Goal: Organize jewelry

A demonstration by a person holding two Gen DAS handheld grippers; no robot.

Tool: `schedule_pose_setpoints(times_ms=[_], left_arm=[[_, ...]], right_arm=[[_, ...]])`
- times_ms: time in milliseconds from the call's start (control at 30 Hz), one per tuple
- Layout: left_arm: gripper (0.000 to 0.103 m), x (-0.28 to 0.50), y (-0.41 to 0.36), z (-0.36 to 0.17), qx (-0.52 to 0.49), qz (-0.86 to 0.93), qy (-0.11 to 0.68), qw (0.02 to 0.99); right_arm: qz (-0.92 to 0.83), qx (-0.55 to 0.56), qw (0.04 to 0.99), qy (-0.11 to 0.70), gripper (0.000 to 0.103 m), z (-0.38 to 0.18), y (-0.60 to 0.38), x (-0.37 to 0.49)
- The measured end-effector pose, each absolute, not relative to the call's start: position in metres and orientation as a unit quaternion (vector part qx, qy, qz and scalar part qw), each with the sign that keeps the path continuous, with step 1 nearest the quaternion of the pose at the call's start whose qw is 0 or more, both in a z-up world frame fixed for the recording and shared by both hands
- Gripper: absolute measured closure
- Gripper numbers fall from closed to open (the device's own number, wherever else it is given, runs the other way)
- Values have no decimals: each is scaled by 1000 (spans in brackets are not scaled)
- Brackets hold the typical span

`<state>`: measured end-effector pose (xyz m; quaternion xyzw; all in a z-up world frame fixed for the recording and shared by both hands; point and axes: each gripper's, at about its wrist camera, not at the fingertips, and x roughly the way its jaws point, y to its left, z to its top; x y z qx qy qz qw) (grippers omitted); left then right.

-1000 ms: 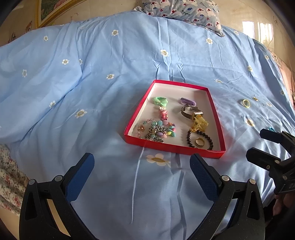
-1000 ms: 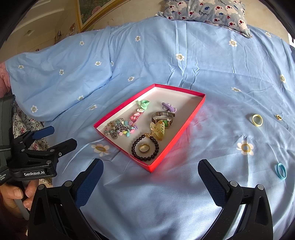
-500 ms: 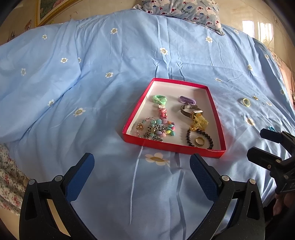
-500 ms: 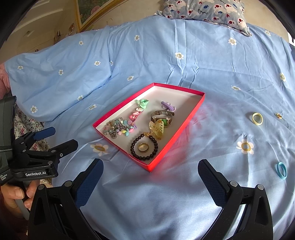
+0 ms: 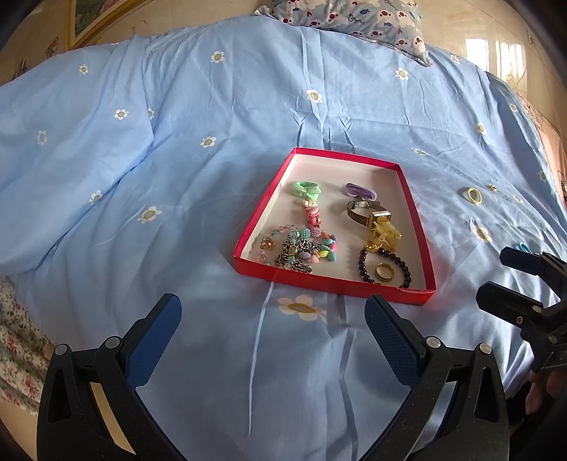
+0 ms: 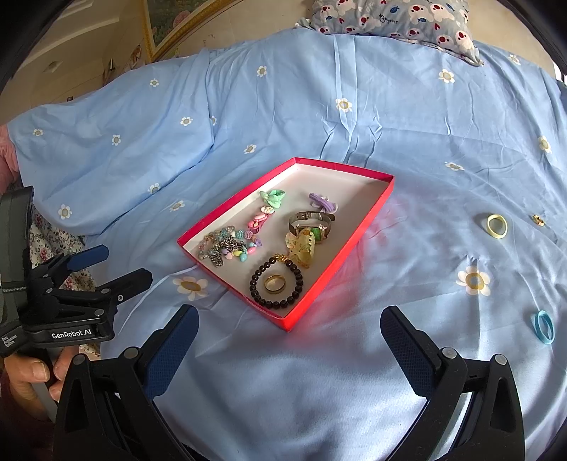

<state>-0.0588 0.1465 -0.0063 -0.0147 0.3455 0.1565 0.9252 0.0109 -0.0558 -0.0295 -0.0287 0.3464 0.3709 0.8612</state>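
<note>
Jewelry is gathered inside a red tray (image 5: 418,227) with a white floor, which is laid on a light blue bedcover (image 5: 177,177) printed with small daisies. In the tray, a green hair tie (image 5: 306,189) and a purple hair tie (image 5: 359,190) are seen toward the far side. A watch (image 5: 368,212) with a metal band is placed just beside a yellow hair claw (image 5: 386,234). A dark bead bracelet (image 6: 276,283) is found at the near corner, and a gold ring (image 6: 275,283) is enclosed by it. A heap of pastel beads and chain (image 5: 297,248) is kept along the left part of the tray.

Outside the tray, well apart to the right, a yellow hair tie (image 6: 497,226), a small gold piece (image 6: 538,220) and a blue hair tie (image 6: 544,326) are left on the cover. A patterned pillow (image 6: 389,16) is seen at the far edge of the bed.

The left gripper (image 5: 273,324) is held over the cover before the tray, its jaws spread wide and nothing between them. The right gripper (image 6: 288,335) is held near the tray's near corner, also spread wide with nothing gripped. A hand (image 6: 32,376) is wrapped around the left gripper's handle.
</note>
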Motion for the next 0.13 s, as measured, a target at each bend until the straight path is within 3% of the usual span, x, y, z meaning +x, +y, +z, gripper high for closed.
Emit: schedule_pose_setpoints(times_ms=[133], left_arm=[[0, -56, 146, -6, -16, 154, 344, 926]], right_arm=[[371, -27, 861, 346, 0, -28, -56, 12]])
